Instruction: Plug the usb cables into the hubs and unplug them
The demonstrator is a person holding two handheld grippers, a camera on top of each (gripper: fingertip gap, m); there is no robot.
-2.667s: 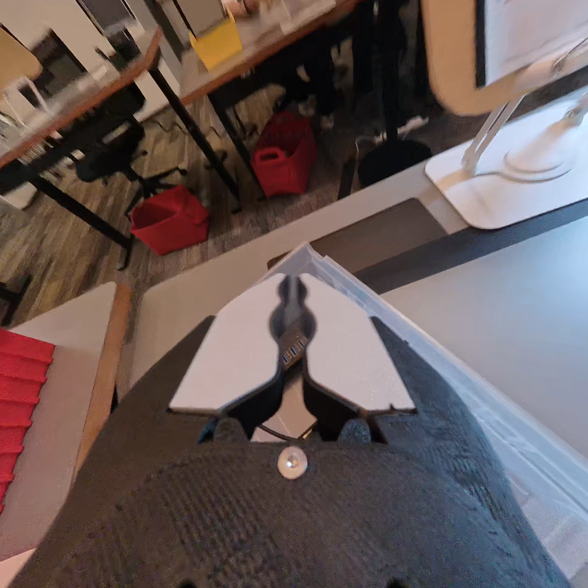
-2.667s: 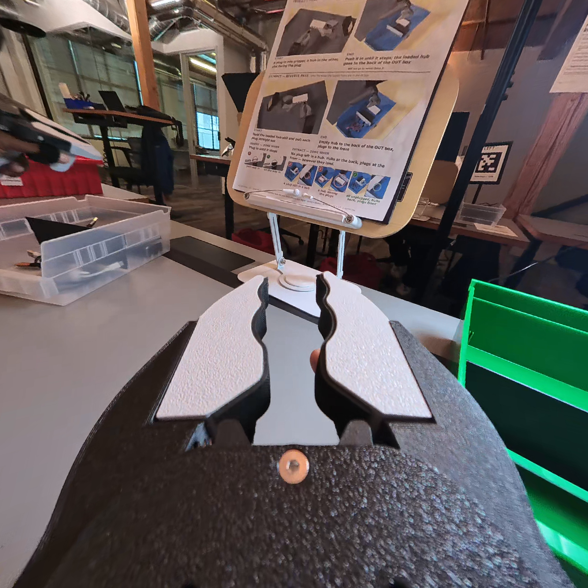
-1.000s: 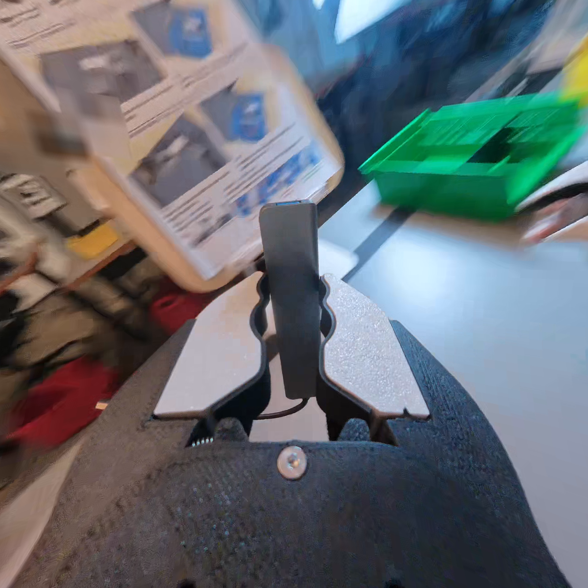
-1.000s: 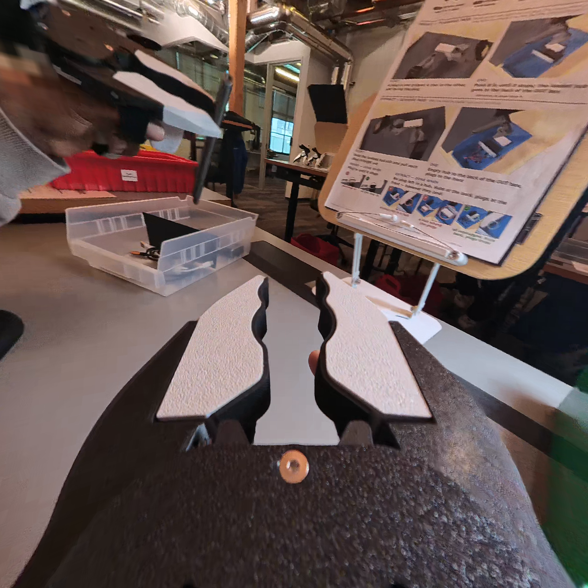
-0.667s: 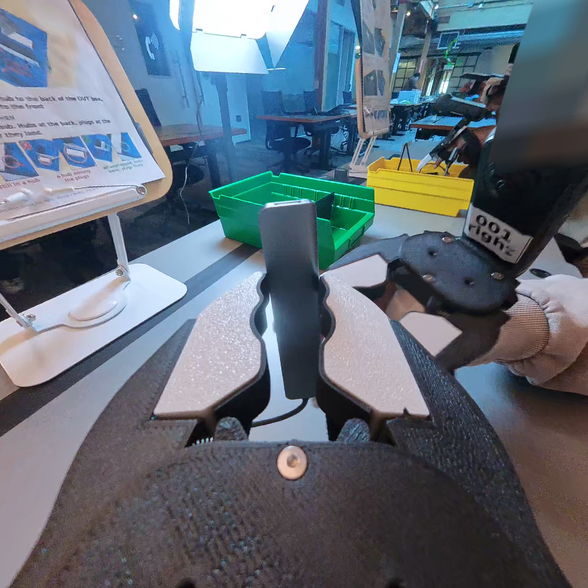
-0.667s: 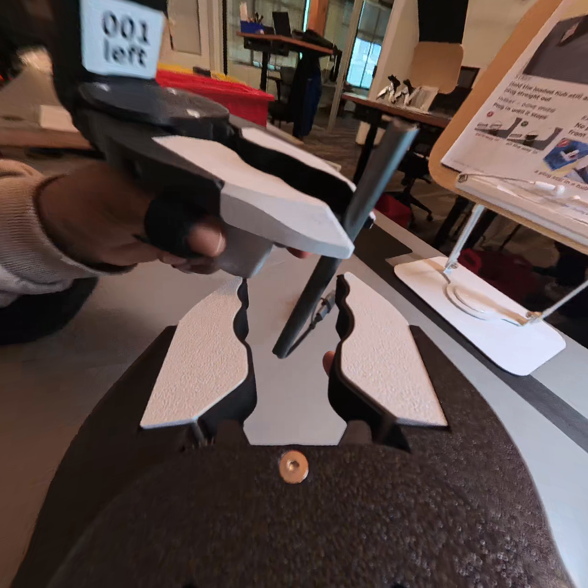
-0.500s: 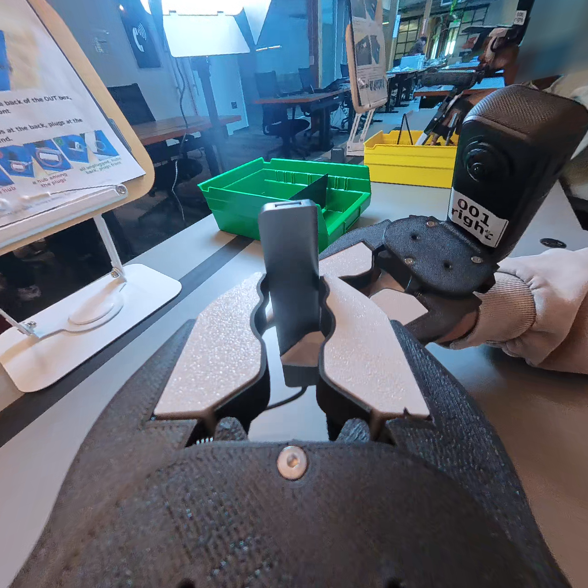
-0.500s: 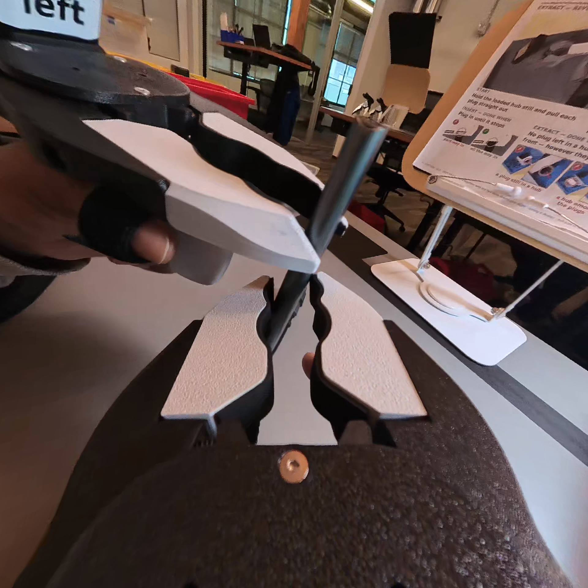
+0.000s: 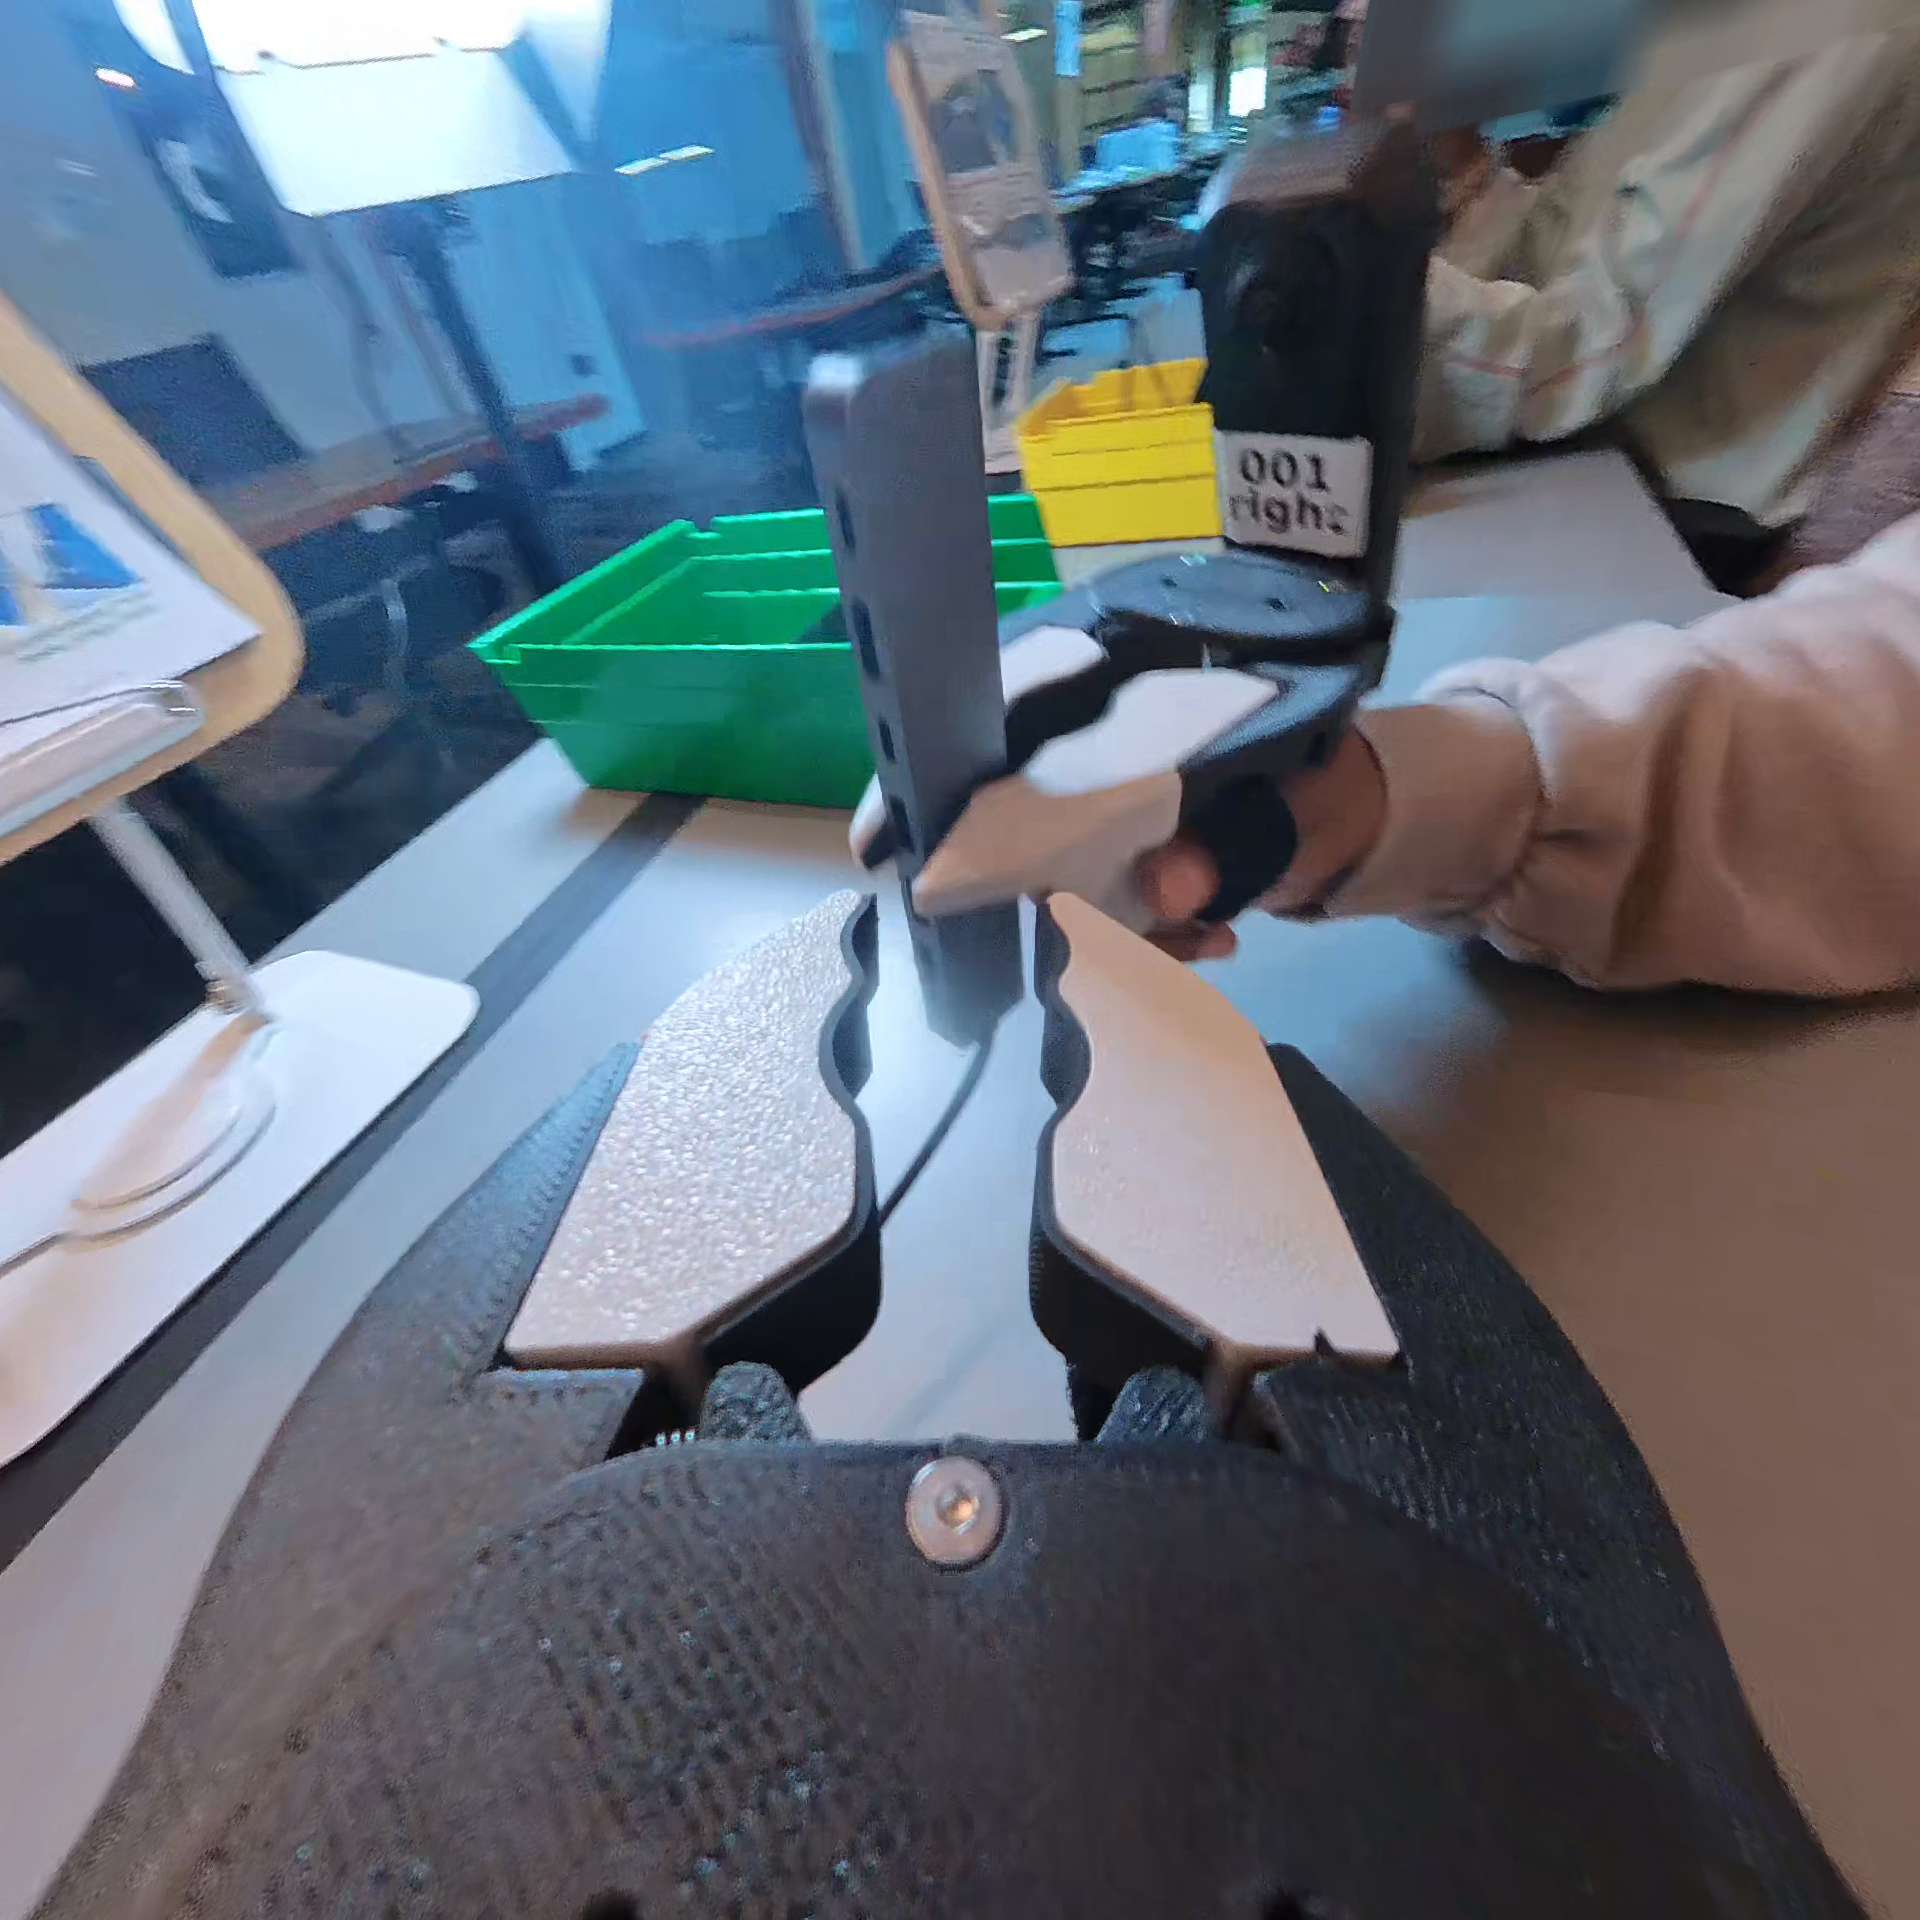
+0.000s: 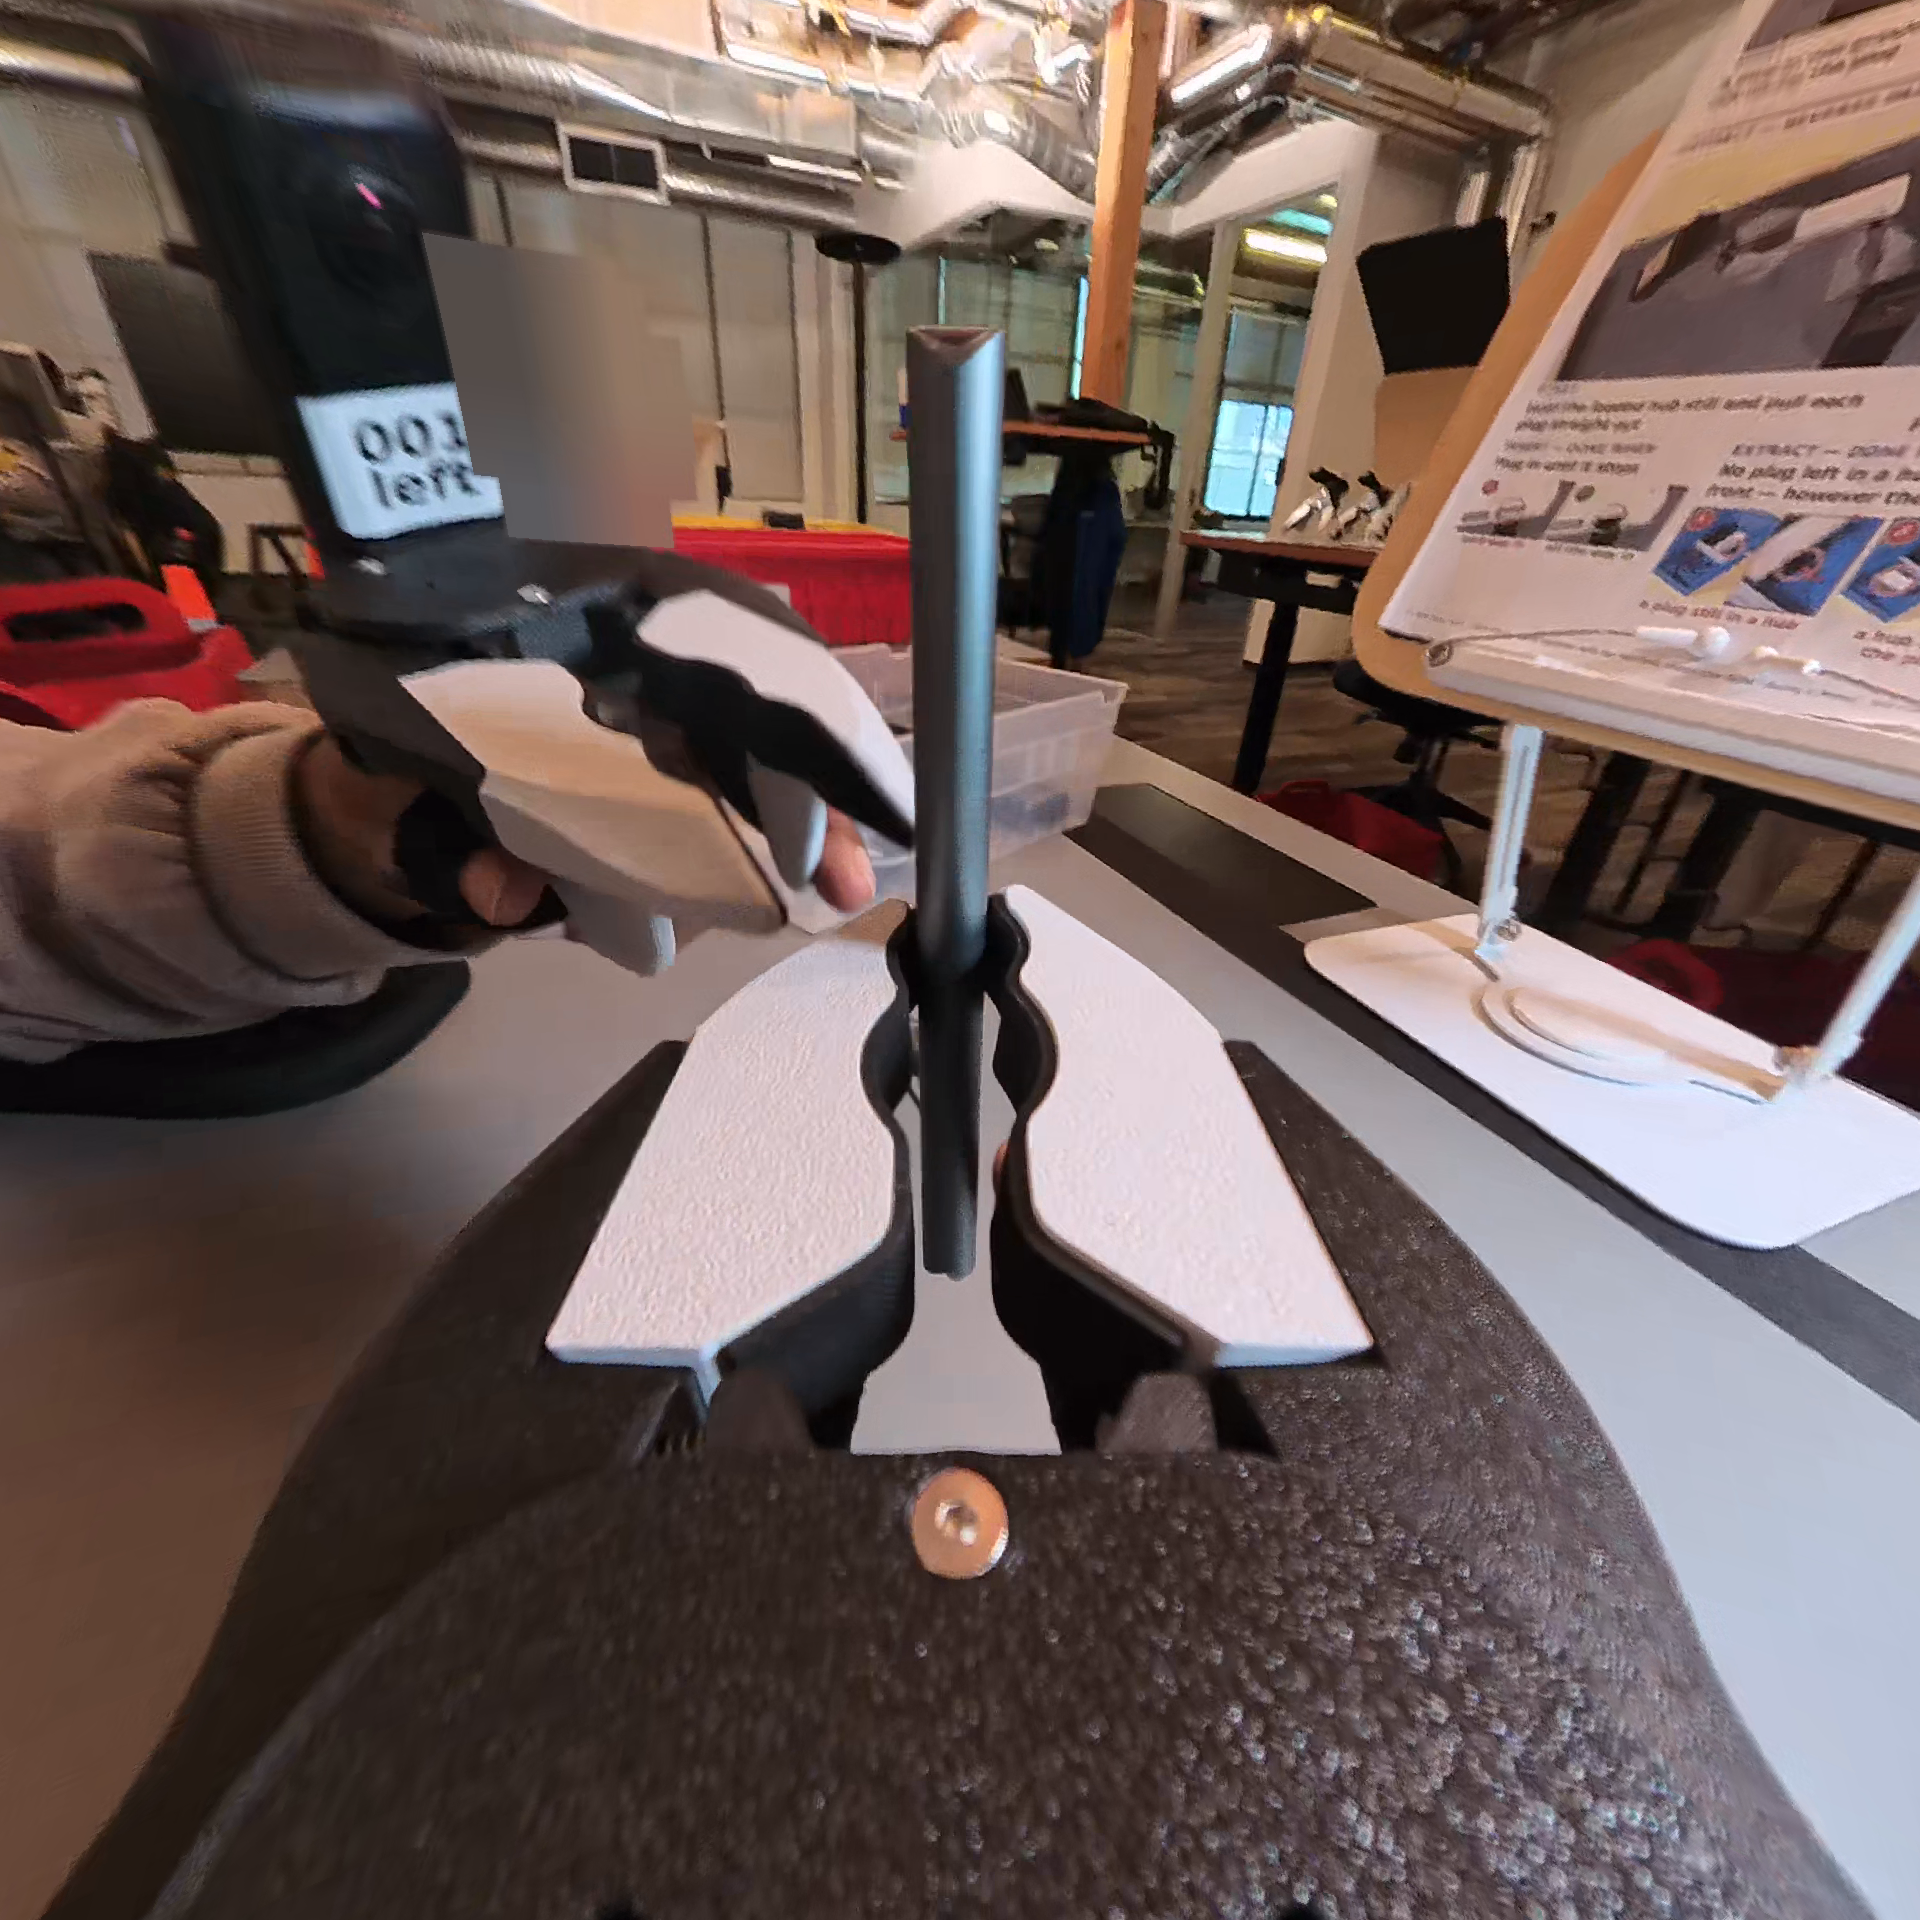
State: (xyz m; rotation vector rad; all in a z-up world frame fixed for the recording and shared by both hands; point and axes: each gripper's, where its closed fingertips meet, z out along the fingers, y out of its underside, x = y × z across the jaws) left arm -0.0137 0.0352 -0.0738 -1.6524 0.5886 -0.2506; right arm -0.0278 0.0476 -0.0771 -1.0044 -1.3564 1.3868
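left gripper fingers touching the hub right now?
Apart. The left wrist view shows the left gripper open, gaps either side of the hub, which the right gripper clamps.

Green plastic bin on grey bench; yellow plastic bin behind it; clear plastic tray; white-based stand holding printed sheet; red bins.
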